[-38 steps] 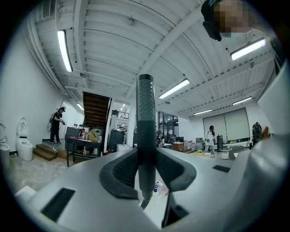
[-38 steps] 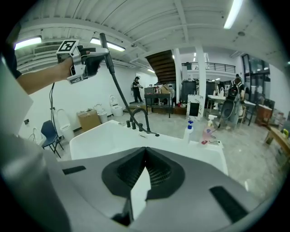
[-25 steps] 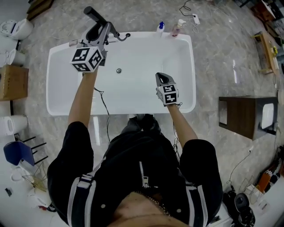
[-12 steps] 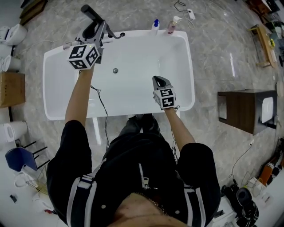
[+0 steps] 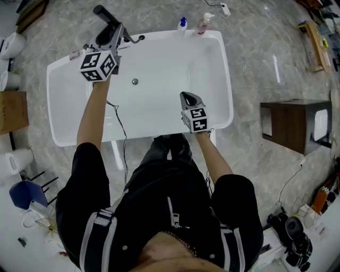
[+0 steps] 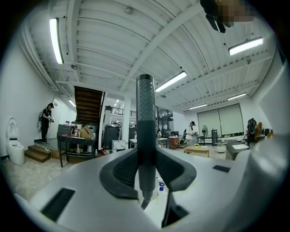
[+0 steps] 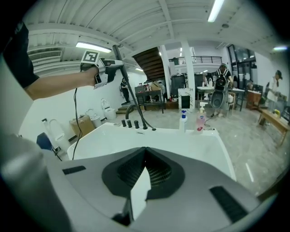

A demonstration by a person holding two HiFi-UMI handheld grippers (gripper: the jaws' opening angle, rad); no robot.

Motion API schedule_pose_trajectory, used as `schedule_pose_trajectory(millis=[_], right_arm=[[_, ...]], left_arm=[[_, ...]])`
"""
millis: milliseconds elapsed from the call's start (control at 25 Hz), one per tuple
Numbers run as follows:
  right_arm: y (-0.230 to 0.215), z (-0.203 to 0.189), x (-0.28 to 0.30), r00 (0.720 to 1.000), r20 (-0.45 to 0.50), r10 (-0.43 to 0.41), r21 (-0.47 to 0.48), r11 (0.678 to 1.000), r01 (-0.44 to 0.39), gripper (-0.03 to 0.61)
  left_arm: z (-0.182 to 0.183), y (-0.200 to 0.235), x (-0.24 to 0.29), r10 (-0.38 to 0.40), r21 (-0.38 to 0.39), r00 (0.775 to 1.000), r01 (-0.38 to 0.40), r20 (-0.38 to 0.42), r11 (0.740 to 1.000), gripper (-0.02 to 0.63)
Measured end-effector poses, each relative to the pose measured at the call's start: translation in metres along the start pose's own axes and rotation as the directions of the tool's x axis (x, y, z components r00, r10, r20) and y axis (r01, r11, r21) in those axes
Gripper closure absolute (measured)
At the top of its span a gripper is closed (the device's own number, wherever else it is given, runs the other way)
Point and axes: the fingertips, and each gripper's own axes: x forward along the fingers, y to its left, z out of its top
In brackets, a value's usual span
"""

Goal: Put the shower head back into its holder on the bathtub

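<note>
The dark shower head (image 5: 105,15) stands over the far left corner of the white bathtub (image 5: 51,101), with my left gripper (image 5: 114,37) shut on its handle. In the left gripper view the handle (image 6: 145,113) rises upright between the pads of the left gripper (image 6: 145,154). Its hose (image 7: 136,106) drops to the black tap fittings (image 7: 129,123) on the far rim. My right gripper (image 5: 187,96) hovers over the tub's near right part, shut with nothing in it (image 7: 144,170). Which fitting is the holder I cannot make out.
Two bottles (image 5: 182,23) (image 5: 202,24) stand on the tub's far rim right of the taps. The drain (image 5: 135,81) sits in the tub floor. A brown cabinet (image 5: 289,130) stands to the right and a cardboard box (image 5: 11,111) to the left. A black cable (image 5: 121,127) hangs over the near rim.
My left gripper has sunk and moved toward the tub's far rim, still holding the shower head. The right gripper has stayed in place, shut.
</note>
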Motion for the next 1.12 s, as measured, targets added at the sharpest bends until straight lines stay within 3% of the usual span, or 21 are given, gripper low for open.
schedule_pose_trajectory(millis=[1120], right_arm=[[0.005, -0.034, 0.023, 0.998, -0.055, 0.007, 0.080, 0.997, -0.002, 0.571]], left_arm=[[-0.093, 0.015, 0.037, -0.007, -0.041, 0.996, 0.003, -0.093, 0.999, 0.482]])
